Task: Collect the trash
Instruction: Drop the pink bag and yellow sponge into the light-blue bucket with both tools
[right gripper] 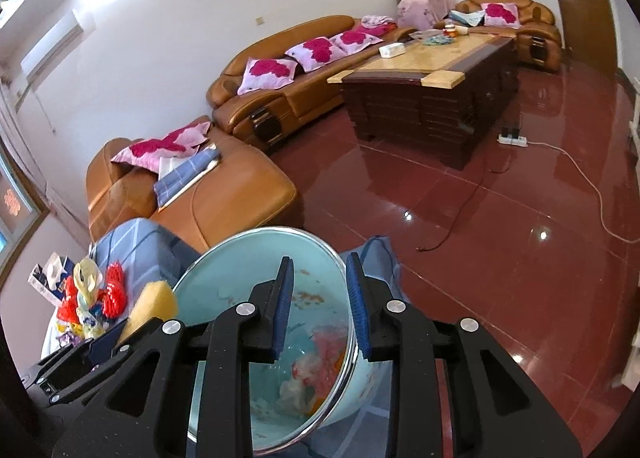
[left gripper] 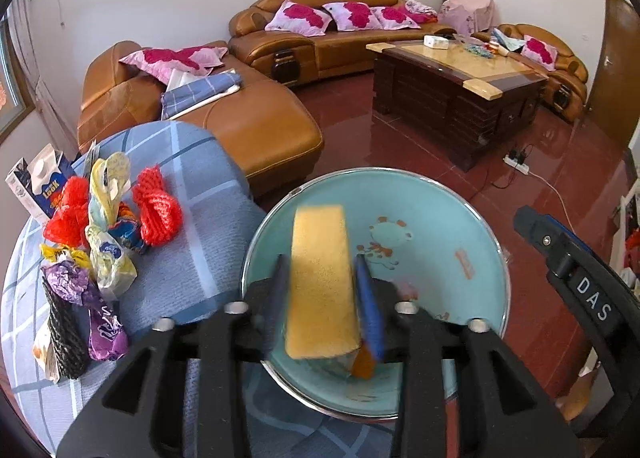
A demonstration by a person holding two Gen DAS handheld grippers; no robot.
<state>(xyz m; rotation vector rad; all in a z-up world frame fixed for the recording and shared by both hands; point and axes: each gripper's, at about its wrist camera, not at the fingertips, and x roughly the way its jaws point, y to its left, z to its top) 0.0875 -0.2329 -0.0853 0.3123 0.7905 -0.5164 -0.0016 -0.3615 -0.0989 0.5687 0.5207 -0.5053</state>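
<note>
1. Your left gripper (left gripper: 322, 282) is closed on a yellow sponge (left gripper: 320, 282), one finger on each long side. The sponge hangs over the inside of the pale blue bowl (left gripper: 472, 218), not yet dropped.
2. Your right gripper (right gripper: 320, 310) is part open. The bowl's rim runs up between its fingers, but I cannot tell whether they touch it. Treat the hold as unconfirmed.
3. The bowl already has trash at the bottom: in the right wrist view, crumpled white, pink and orange scraps (right gripper: 316, 366) lie there. So some collecting looks done.
4. The bowl sits at the edge of the blue checked cloth (left gripper: 192, 258) and appears tilted in the right wrist view.
5. Left to collect, on the cloth to the left of the bowl:
   - a milk carton (left gripper: 40, 186), standing;
   - red netting (left gripper: 66, 218) and a bundle of red rope (left gripper: 158, 210);
   - pale yellow wrappers (left gripper: 108, 246), a purple wrapper (left gripper: 102, 322) and a coil of black rope (left gripper: 64, 334).
6. Judgement: the task is part way, with most of the pile still on the cloth.
</note>
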